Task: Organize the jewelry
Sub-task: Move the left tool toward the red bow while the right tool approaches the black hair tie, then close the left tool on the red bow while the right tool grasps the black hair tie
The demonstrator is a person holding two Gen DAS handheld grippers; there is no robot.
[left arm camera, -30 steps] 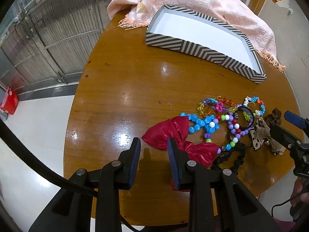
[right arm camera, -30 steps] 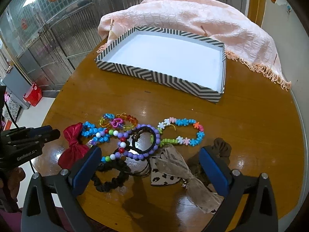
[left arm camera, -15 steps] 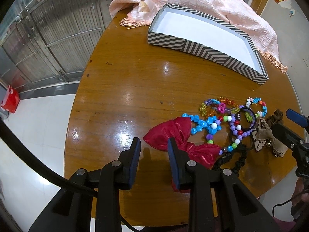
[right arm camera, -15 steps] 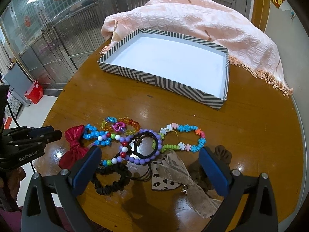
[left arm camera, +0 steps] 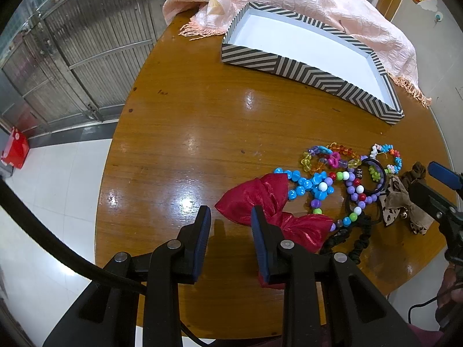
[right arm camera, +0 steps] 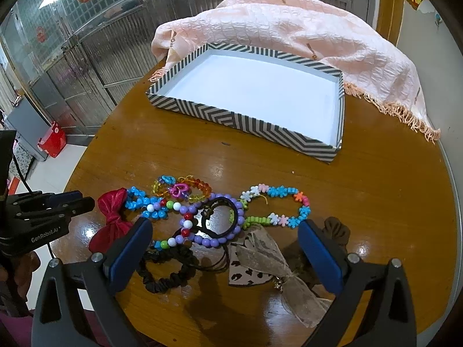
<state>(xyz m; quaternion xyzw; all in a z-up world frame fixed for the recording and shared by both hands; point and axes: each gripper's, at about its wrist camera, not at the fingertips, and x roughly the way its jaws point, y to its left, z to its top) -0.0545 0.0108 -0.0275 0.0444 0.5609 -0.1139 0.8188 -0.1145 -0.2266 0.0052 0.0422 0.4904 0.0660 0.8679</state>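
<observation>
Plastic beads, satin and elastic make up the pile at the near edge of the round wooden table (right arm camera: 376,190); the striped tray (right arm camera: 231,117) stands empty further back, well apart from the pile, with a pink cloth (right arm camera: 289,29) heaped behind it. Right gripper (right arm camera: 225,248) hovers over the pile with its jaws wide but closing, pads touching nothing; between them lie the leopard-print bow (right arm camera: 260,263), the black scrunchie (right arm camera: 165,271) and the purple bead bracelet (right arm camera: 214,231). Left gripper (left arm camera: 230,231) has its jaws moderately apart and empty, just beside the red satin bow (left arm camera: 266,205), which lies partly under its right finger. Judgement: everything here is light. Bows are soft and will crumple; best taken at the knotted centre. Bead strands are hard, round and slippery and will dangle and swing; pinch across one side of the loop. The strands overlap, and the thin black hair tie (right arm camera: 220,217) lies inside the purple loop, so lifting one may drag its neighbours. The flower bead bracelet (right arm camera: 277,208) lies the most free.
</observation>
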